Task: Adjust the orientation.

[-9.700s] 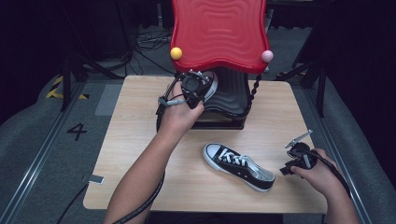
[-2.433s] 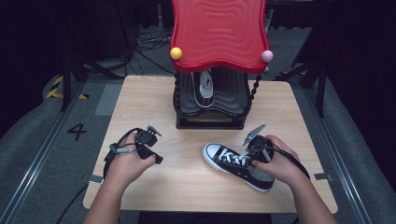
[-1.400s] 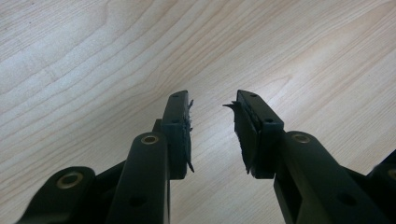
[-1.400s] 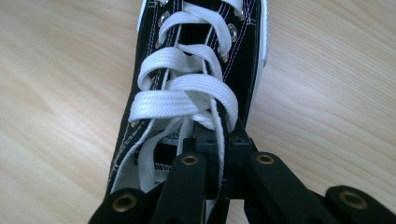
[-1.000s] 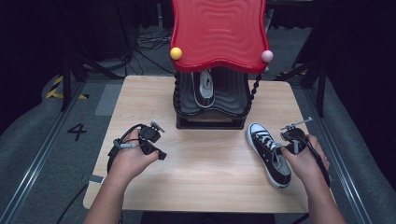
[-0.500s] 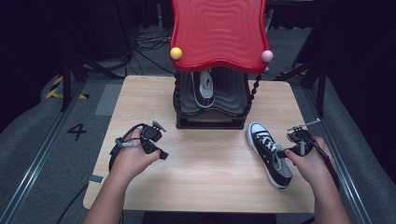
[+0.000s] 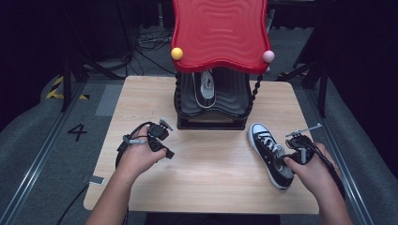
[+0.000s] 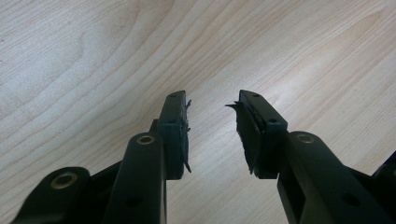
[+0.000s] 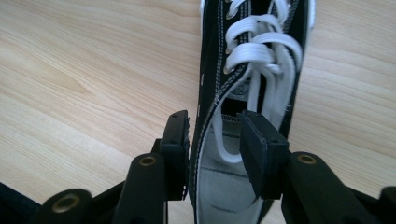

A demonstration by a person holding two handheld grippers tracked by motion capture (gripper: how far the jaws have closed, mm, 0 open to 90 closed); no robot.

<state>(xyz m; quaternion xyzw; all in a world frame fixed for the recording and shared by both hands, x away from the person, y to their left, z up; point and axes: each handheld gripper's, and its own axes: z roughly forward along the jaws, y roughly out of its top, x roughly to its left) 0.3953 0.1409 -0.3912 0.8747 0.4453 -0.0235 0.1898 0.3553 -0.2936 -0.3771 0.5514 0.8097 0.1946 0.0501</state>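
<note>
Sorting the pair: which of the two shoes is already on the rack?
The grey-looking shoe under the red top of the rack. The black sneaker lies on the table, with the right gripper straddling its side wall.

Wooden table, grey floor, black cables

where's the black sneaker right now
In the high view the black sneaker lies on the right side of the table, just in front of the shoe rack, with the right gripper straddling its collar wall.
</note>
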